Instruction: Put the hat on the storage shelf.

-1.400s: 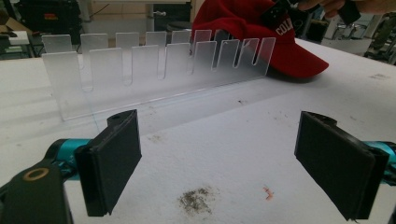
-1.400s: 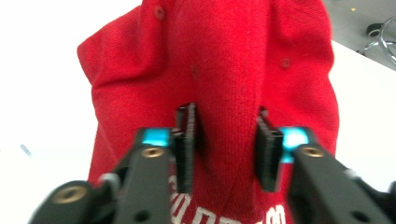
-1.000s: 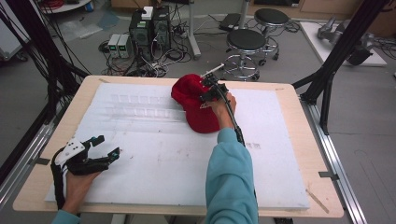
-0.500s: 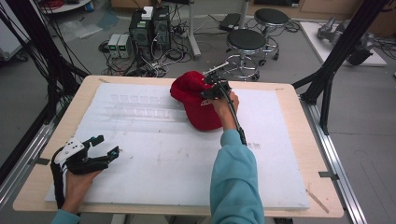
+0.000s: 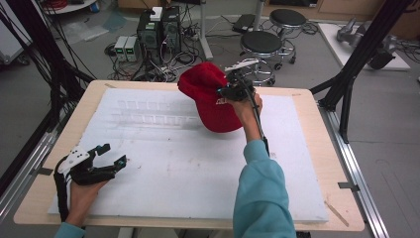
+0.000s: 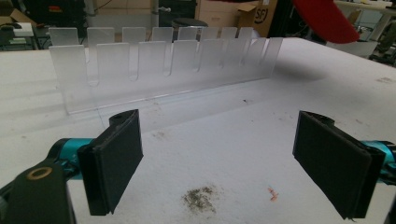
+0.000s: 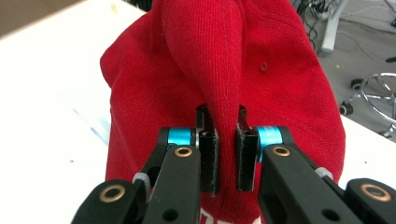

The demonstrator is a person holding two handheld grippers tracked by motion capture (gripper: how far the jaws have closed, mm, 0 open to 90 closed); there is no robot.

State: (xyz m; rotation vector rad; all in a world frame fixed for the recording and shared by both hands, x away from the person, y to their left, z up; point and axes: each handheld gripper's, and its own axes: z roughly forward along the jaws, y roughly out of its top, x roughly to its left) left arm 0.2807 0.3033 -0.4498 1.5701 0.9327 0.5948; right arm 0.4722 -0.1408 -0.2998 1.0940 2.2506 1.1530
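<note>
Right gripper (image 7: 223,161): black plastic links carrying brass-coloured rivets, a cyan metal collar at the base of each jaw, and flat black rectangular pads; a pale zip tie circles one link. From above, it (image 5: 233,90) bears a light grey plate on top, and a black cable runs back along the forearm. Left gripper (image 6: 233,161): same black body, cyan collars, broad black foam-faced pads; from above, it (image 5: 110,154) has a white-grey top plate and a trailing black cable. Sleeves: teal, long, on both arms.
</note>
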